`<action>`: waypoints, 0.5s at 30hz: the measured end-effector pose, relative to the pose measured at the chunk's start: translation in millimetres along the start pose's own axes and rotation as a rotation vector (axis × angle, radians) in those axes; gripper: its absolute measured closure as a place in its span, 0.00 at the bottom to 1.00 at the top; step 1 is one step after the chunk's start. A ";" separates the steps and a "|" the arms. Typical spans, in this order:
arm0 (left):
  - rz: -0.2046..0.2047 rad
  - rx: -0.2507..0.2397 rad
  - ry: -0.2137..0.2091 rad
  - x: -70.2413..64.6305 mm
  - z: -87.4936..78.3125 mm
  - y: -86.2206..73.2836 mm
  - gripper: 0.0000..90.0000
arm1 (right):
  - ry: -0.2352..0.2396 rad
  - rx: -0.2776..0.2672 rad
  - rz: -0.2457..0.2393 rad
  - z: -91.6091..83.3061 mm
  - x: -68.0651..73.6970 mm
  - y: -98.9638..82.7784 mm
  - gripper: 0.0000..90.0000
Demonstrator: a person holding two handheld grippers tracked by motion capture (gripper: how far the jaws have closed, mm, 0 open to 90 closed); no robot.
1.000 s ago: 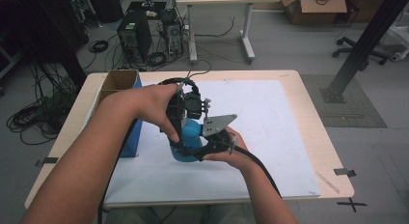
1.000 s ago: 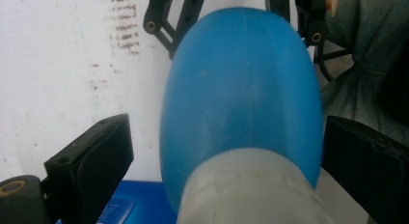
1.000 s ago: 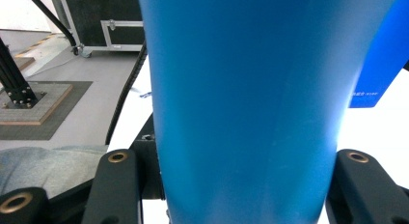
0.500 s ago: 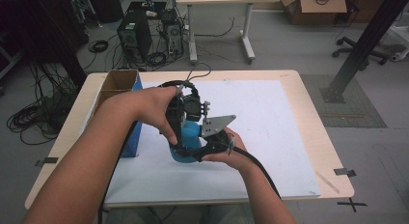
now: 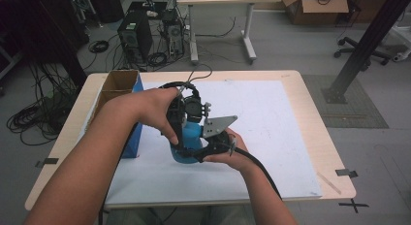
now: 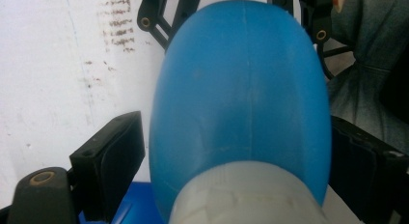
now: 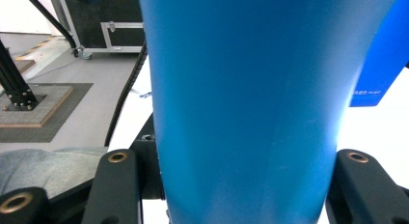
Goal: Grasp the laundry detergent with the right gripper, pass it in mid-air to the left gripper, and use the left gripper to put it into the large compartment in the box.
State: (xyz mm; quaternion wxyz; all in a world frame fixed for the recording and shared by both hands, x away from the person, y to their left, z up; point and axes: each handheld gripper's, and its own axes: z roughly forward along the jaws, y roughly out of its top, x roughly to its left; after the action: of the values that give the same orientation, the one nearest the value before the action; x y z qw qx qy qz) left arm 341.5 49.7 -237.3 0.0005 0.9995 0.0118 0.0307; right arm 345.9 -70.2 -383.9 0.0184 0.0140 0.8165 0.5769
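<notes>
A blue bottle (image 5: 190, 136) stands on the white sheet (image 5: 271, 123) in the middle of the table. My right gripper (image 5: 188, 156) comes in from the right and is shut on the bottle's lower body; in the right gripper view its jaws (image 7: 238, 159) flank the blue wall (image 7: 241, 89) on both sides. My left gripper (image 5: 186, 130) points down over the bottle's top. In the left gripper view the bottle's shoulder (image 6: 241, 89) and pale neck (image 6: 246, 200) sit between my jaws (image 6: 238, 132). Those jaws have just been closing, and a thin gap remains at the left pad (image 6: 120, 151).
An open cardboard box with blue sides (image 5: 121, 87) stands at the table's left edge, close to my left forearm; its blue side (image 7: 381, 64) also appears in the right gripper view. The right half of the sheet has free room. Grey trouser cloth (image 6: 371, 64) lies beyond the table's near edge.
</notes>
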 end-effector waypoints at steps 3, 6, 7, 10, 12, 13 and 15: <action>0.000 0.001 0.000 -0.1 0.1 0.1 0.17 | -0.002 -0.001 0.003 0.0 0.0 -0.4 0.49; -0.001 0.002 -0.002 -0.2 -0.5 0.4 0.18 | -0.001 -0.003 0.003 -0.2 0.2 -0.3 0.49; 0.001 0.002 -0.003 -0.5 -0.6 0.4 0.19 | -0.002 -0.003 0.002 -0.2 0.1 -0.3 0.49; -0.001 0.004 -0.002 -0.7 -1.2 0.4 0.20 | -0.004 -0.005 0.001 -0.7 0.3 0.0 0.49; 0.000 0.004 -0.003 -0.7 -1.5 0.6 0.21 | -0.006 -0.006 0.000 -0.9 0.4 0.2 0.49; 0.000 0.005 -0.006 -0.7 -1.7 0.8 0.22 | -0.006 -0.007 0.000 -0.9 0.5 0.3 0.49; 0.003 0.009 -0.011 -1.2 -1.6 1.3 0.24 | -0.005 -0.006 -0.002 -1.0 0.8 0.4 0.49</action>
State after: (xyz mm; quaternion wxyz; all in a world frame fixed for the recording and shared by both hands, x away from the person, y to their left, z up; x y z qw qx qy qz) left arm 340.2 48.4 -235.8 -0.0040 0.9996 0.0103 0.0253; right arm 345.1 -71.0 -383.1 0.0214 0.0145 0.8148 0.5791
